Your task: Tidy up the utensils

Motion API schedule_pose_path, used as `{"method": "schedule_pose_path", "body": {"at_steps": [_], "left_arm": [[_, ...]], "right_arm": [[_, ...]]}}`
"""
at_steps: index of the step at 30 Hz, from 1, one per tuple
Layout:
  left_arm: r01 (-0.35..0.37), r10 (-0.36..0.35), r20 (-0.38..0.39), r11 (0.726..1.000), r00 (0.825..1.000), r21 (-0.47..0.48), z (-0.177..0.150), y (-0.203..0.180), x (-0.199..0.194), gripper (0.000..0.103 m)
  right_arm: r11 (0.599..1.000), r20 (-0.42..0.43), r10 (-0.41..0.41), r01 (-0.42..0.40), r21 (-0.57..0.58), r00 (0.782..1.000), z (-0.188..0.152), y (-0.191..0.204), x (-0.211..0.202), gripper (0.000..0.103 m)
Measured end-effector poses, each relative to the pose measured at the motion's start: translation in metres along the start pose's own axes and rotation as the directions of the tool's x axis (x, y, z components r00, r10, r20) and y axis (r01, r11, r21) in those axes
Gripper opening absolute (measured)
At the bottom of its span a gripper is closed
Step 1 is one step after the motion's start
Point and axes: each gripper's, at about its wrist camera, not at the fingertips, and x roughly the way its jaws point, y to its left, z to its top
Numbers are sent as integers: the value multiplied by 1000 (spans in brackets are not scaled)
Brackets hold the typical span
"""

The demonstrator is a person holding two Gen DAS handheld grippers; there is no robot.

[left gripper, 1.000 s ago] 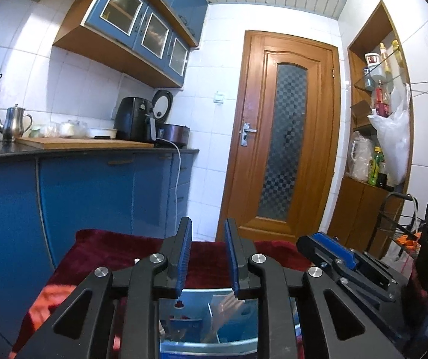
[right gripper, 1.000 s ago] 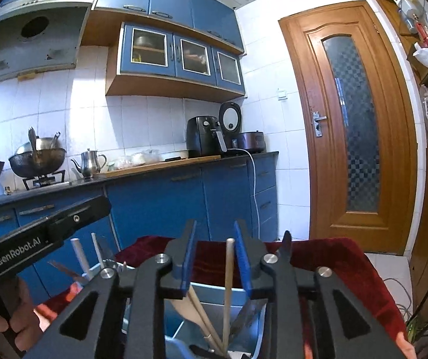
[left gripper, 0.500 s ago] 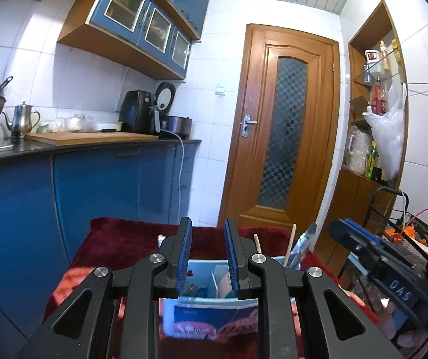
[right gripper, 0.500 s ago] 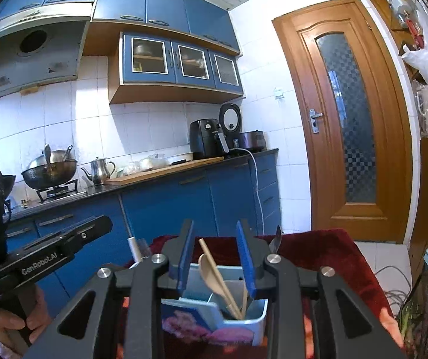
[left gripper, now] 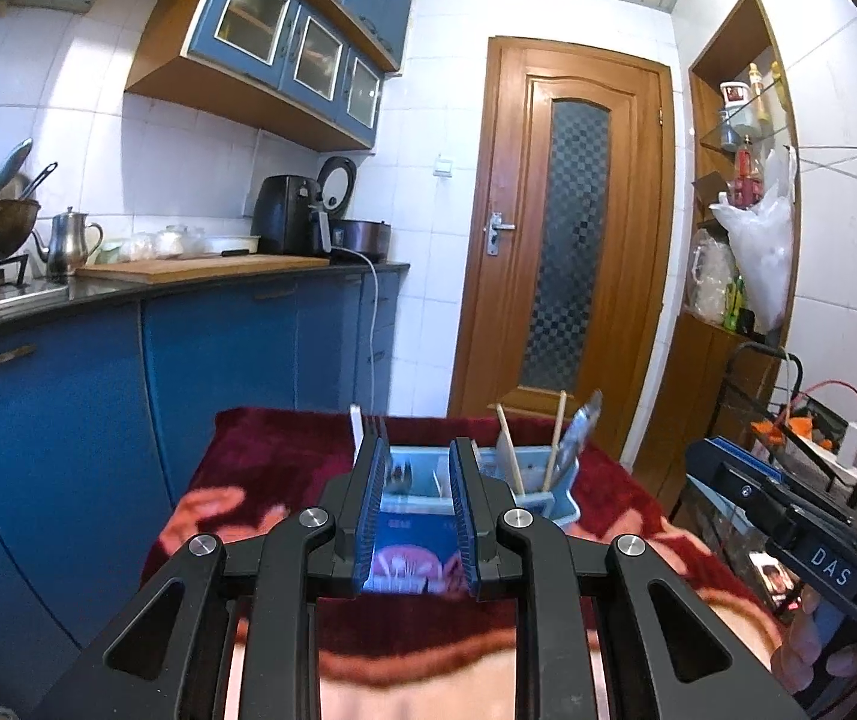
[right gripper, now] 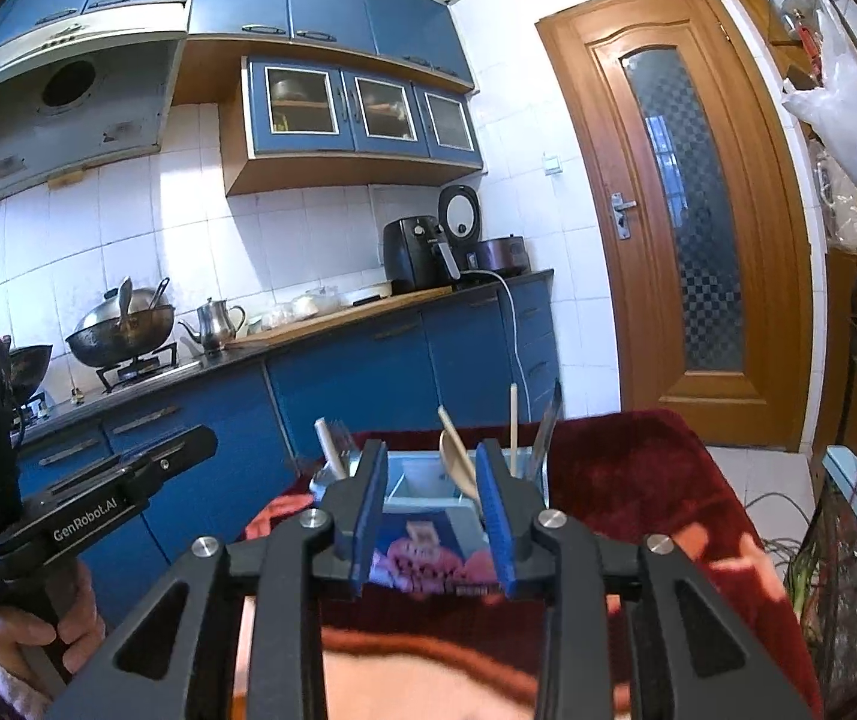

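A utensil holder point(left gripper: 539, 498) stands on the blanket-covered table point(left gripper: 284, 450), with the kitchen counter point(left gripper: 188, 282) behind on the left.

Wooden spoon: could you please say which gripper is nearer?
Right, probably: the wooden spoon stands straight ahead of the right gripper, whose empty jaws have just been opening, but rightward of the left gripper.

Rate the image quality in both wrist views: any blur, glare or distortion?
Left wrist: strong fisheye bending of the door, dark corners, the blanket smeared at the near edge, the caddy soft. Right wrist: same curvature, bright light patches on the wall tiles, blanket blurred near the lens.
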Motion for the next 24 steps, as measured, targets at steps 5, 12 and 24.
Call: {"method": "schedule_pose_path", "body": {"at_steps": [5,12,24], "left_arm": [[-11,11,-33,1000,999,-8,-21,4,-20,28],[-44,42,-93,999,995,-23,-56,11,-28,65],[-119,119,-144,993,982,12,-106,8,-13,71]], "right_arm": [[999,-34,-21,20,-25,999,-22,4,-17,49],[998,-87,-55,52,-39,995,-53,3,-27,69],[982,-94,-176,169,-85,980,-102,-4,-25,91]]}}
